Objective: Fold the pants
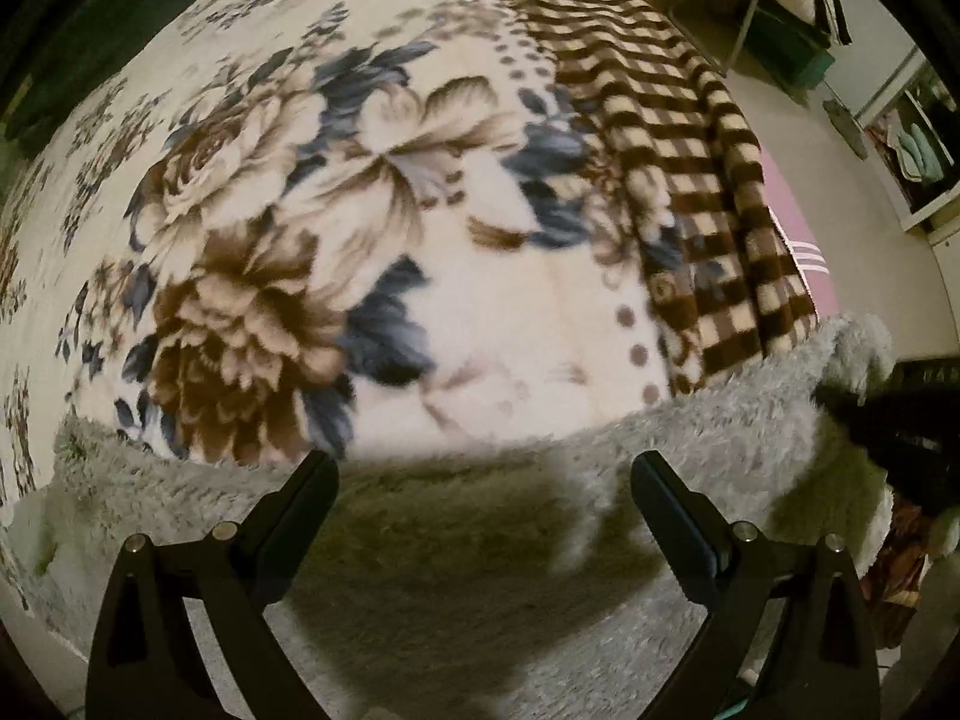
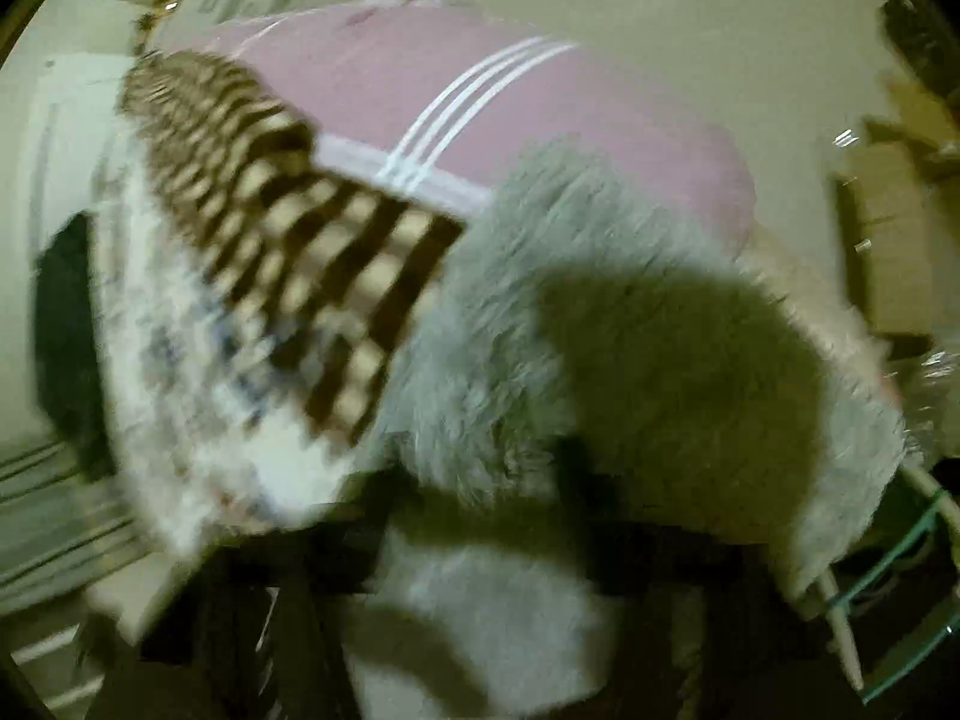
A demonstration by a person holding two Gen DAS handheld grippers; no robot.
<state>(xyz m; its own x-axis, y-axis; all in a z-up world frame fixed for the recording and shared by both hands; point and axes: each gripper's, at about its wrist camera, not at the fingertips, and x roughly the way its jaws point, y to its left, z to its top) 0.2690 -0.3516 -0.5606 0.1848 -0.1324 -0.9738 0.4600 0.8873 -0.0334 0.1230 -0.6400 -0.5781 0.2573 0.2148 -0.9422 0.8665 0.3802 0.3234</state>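
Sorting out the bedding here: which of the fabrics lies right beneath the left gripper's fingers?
The fluffy grey fleece pants, shaggy and plain. The cream floral blanket and its brown checked border lie farther ahead of the open left hand-held gripper.

bed's got a floral blanket (image 1: pixel 372 210) with a brown checkered border (image 1: pixel 678 168) spread over it, fuzzy grey pants (image 1: pixel 456 540) lying on top, right under the gripper fingers.

Left tool (image 1: pixel 485 471) hangs with jaws spread wide above the fluffy grey pants (image 1: pixel 456 540); right tool's state is blurred.
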